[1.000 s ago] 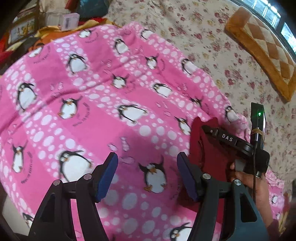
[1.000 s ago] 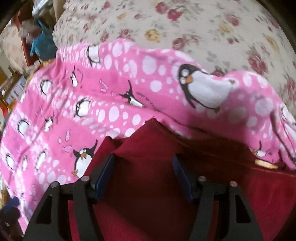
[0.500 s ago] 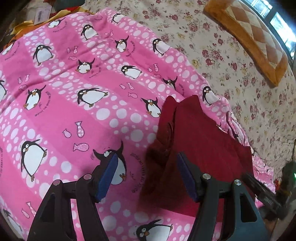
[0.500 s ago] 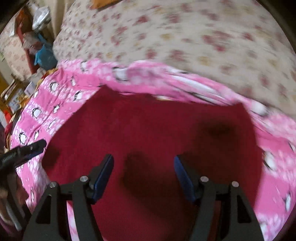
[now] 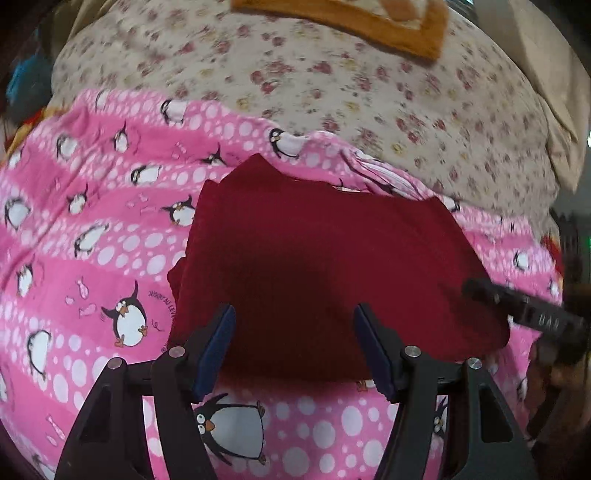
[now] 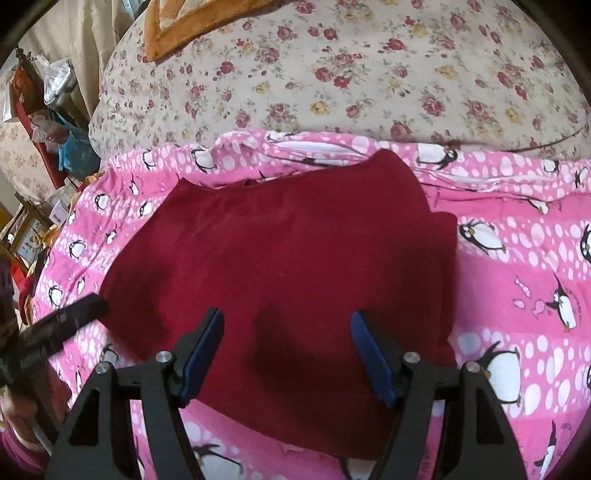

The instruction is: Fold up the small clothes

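A dark red garment [image 5: 325,266] lies folded flat on a pink penguin blanket [image 5: 110,229]. It also shows in the right wrist view [image 6: 280,258]. My left gripper [image 5: 295,347] is open and empty, hovering just above the garment's near edge. My right gripper [image 6: 286,350] is open and empty above the garment's near part. The right gripper's black body shows at the right edge of the left wrist view [image 5: 532,314]. The left gripper's body shows at the left edge of the right wrist view [image 6: 62,321].
The pink blanket [image 6: 517,280] lies on a floral bedsheet [image 6: 369,74]. An orange checked cushion [image 5: 351,18] lies at the far side of the bed. Clutter and shelves [image 6: 40,103] stand beyond the bed's left edge.
Both grippers have pulled back and swung to face the garment. The red garment, bunched under the right gripper a second ago, now lies spread as a flat folded shape.
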`<action>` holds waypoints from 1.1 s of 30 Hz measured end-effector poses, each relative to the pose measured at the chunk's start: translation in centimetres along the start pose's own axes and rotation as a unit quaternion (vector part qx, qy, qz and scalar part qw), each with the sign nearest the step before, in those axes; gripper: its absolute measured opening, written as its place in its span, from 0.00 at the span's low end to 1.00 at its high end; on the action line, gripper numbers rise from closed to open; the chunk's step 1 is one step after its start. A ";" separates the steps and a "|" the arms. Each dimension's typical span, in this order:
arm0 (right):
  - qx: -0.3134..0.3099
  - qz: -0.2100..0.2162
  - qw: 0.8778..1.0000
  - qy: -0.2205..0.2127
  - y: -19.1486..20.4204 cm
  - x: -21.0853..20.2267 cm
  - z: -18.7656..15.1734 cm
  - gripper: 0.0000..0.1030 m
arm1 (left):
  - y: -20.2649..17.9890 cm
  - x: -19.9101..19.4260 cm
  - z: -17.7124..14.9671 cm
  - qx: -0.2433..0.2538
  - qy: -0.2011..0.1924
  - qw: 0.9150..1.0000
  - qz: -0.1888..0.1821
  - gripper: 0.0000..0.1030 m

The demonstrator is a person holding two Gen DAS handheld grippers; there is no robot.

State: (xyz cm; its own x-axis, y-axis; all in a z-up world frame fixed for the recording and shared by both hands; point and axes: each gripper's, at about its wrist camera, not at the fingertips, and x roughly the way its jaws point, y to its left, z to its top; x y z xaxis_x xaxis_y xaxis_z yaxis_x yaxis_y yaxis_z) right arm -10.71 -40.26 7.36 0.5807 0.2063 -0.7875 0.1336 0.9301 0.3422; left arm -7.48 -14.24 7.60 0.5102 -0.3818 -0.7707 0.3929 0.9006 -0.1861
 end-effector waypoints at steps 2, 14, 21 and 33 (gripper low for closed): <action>-0.005 0.000 1.000 -0.003 0.8 0.0 0.0 0.72 | 0.7 -0.1 0.1 -0.006 -0.005 1.000 0.005 0.45; -0.028 -0.003 0.999 -0.015 0.4 -5.2 -3.9 0.75 | 9.2 6.0 3.9 -0.190 0.073 0.979 -0.028 0.46; -0.001 0.011 1.000 -0.019 -2.2 -4.6 -2.7 0.76 | 9.6 8.6 4.2 -0.201 0.074 0.977 0.001 0.47; 0.015 0.018 0.999 -0.022 -2.6 0.6 -0.9 0.75 | 8.2 8.9 4.8 -0.160 0.091 0.983 -0.006 0.25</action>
State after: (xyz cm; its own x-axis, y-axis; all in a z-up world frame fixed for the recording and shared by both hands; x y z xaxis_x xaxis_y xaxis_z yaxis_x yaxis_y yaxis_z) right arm -11.45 -42.28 5.52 0.6207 0.2259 -0.7508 0.1347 0.9126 0.3859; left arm 3.94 -11.26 2.13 0.3494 -0.3762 -0.8581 0.1220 0.9263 -0.3564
